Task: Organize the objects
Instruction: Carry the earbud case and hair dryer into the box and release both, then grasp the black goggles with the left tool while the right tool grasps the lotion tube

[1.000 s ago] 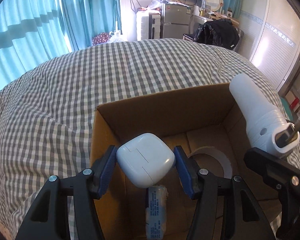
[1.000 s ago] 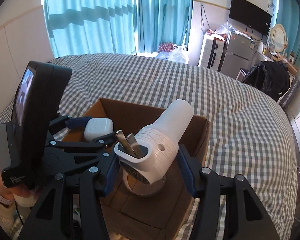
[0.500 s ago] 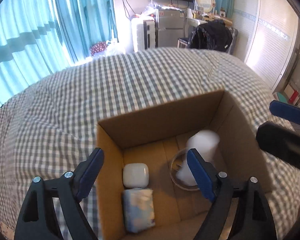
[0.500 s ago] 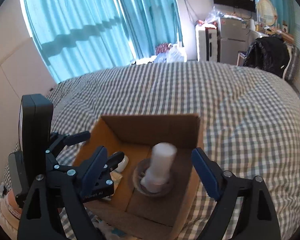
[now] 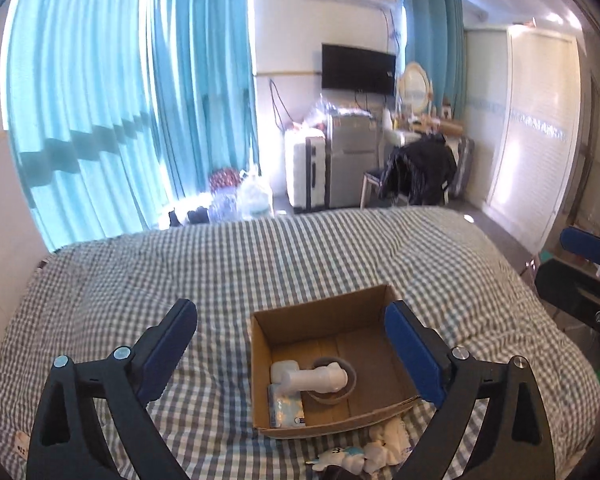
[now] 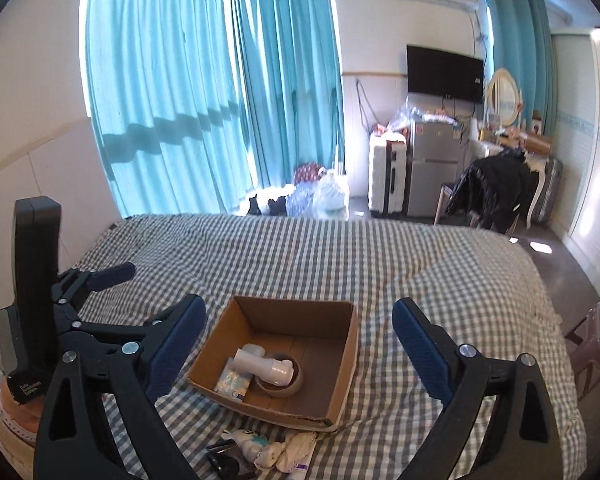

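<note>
Mostly done: my left gripper (image 5: 290, 354) and right gripper (image 6: 300, 350) gape wide, empty; cardboard box (image 6: 342, 364) holds white dryer (image 5: 314, 379), case, tissues; small clutter (image 6: 268, 450) left outside.

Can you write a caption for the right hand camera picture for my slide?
Right gripper open above a cardboard box on the checked bed, holding a white hair dryer, tape roll and tissue pack.
</note>
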The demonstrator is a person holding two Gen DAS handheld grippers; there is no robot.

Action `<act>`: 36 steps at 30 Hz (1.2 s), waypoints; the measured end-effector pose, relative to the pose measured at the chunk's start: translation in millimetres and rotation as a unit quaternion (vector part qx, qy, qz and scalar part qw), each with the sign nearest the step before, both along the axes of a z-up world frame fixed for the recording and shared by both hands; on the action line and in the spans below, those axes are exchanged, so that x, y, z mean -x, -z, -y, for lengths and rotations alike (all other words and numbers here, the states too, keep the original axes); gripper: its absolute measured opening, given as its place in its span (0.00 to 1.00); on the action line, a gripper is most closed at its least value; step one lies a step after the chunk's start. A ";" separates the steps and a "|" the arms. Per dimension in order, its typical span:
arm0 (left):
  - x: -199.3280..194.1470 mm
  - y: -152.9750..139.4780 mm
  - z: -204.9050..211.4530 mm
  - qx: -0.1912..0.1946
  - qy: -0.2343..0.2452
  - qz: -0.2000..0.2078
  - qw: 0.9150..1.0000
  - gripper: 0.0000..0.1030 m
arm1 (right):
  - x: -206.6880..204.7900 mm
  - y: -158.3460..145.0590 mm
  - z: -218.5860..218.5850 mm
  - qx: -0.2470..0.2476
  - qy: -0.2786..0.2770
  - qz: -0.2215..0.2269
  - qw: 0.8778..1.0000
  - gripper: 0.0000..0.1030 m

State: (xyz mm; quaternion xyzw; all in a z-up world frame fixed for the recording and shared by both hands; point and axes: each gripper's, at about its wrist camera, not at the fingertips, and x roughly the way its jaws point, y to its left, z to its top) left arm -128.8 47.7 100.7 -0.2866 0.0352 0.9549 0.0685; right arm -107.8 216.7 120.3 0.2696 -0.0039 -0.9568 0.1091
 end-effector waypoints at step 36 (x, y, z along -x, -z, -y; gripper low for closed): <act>-105.9 222.2 -37.3 0.097 0.013 0.077 0.992 0.95 | -45.7 202.2 -23.8 -0.052 0.077 0.139 0.986 0.95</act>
